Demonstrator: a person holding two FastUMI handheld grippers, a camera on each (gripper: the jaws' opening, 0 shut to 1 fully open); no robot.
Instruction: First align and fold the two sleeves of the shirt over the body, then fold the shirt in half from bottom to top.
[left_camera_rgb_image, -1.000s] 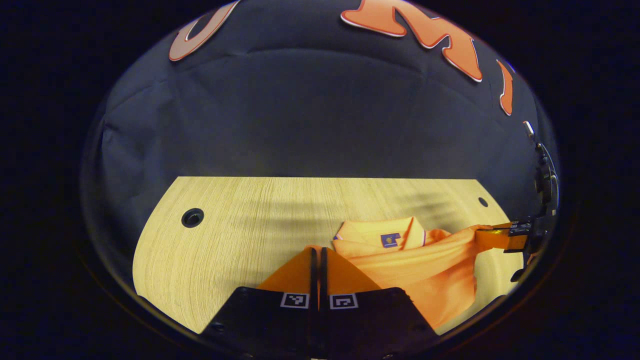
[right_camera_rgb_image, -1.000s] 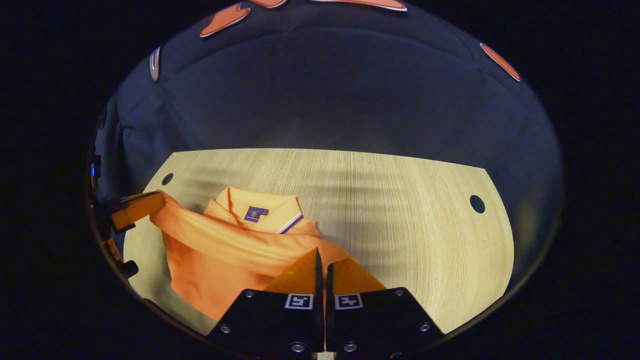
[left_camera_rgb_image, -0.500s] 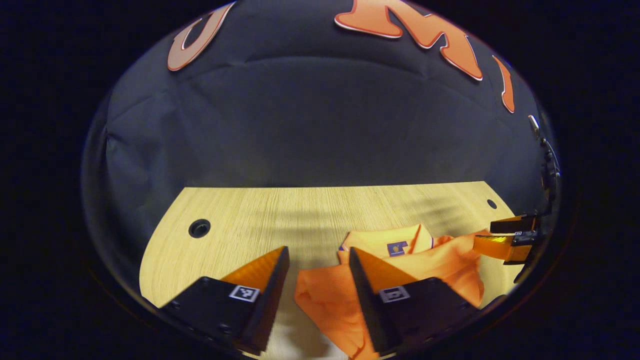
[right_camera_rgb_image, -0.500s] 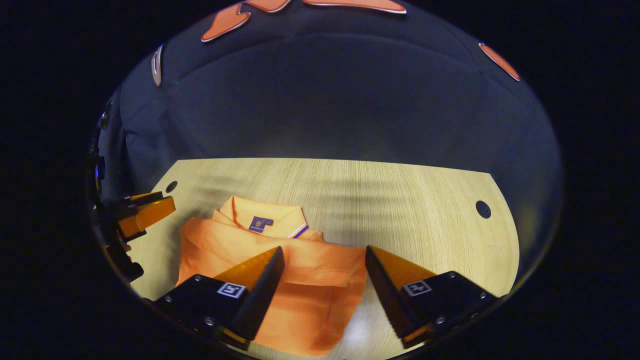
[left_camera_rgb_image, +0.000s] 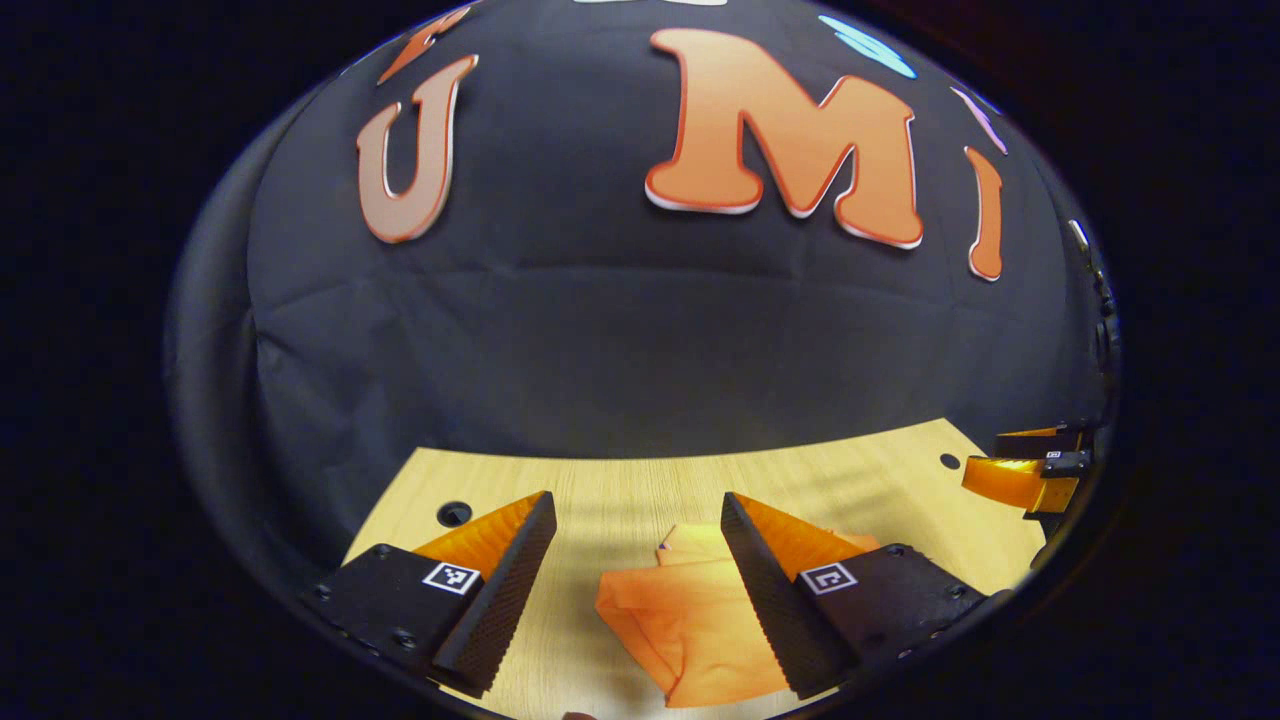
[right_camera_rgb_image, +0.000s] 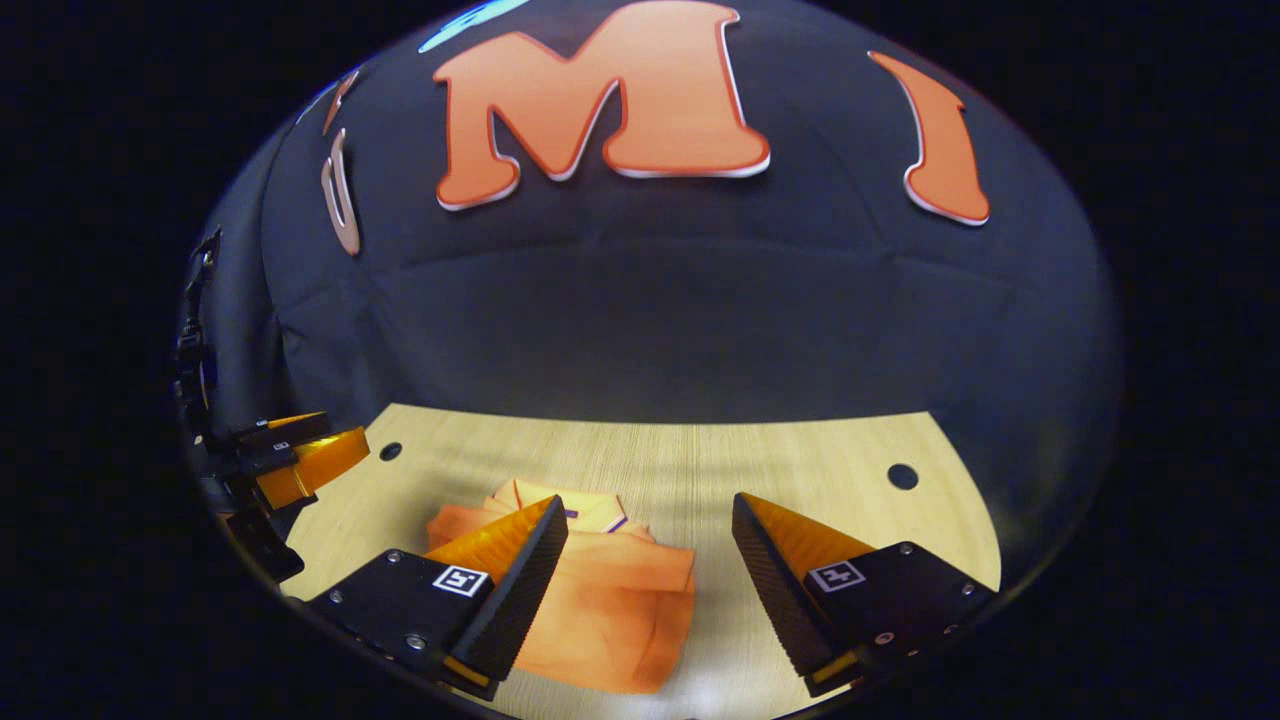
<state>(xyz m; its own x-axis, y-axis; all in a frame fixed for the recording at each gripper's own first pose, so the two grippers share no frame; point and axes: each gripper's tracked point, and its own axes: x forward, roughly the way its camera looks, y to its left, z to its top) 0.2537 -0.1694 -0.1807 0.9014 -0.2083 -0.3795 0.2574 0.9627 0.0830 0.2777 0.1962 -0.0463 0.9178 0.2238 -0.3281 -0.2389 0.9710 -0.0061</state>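
The orange shirt (left_camera_rgb_image: 690, 620) lies folded on the wooden table (left_camera_rgb_image: 620, 490), its collar at the far end. In the left gripper view, my left gripper (left_camera_rgb_image: 640, 585) hangs open above the shirt's left part, holding nothing. Far right in that view, the right gripper (left_camera_rgb_image: 1030, 465) is seen from the side. In the right gripper view, the folded shirt (right_camera_rgb_image: 600, 600) lies low and left of centre, collar (right_camera_rgb_image: 590, 510) away from me. My right gripper (right_camera_rgb_image: 650, 590) is open above it, with its left finger (right_camera_rgb_image: 500, 580) covering part of the cloth. The left gripper (right_camera_rgb_image: 310, 450) shows at the far left.
The table has a round cable hole near each far corner (left_camera_rgb_image: 454, 514) (right_camera_rgb_image: 902, 476). The booth's black cloth wall (left_camera_rgb_image: 640, 340) stands right behind the table's far edge. Bare wood (right_camera_rgb_image: 830, 480) lies to the right of the shirt.
Both grippers held the shirt's hem a second ago, then opened and let it drop onto the upper body. Since then both have lifted and pulled back, so the shirt looks smaller and lower.
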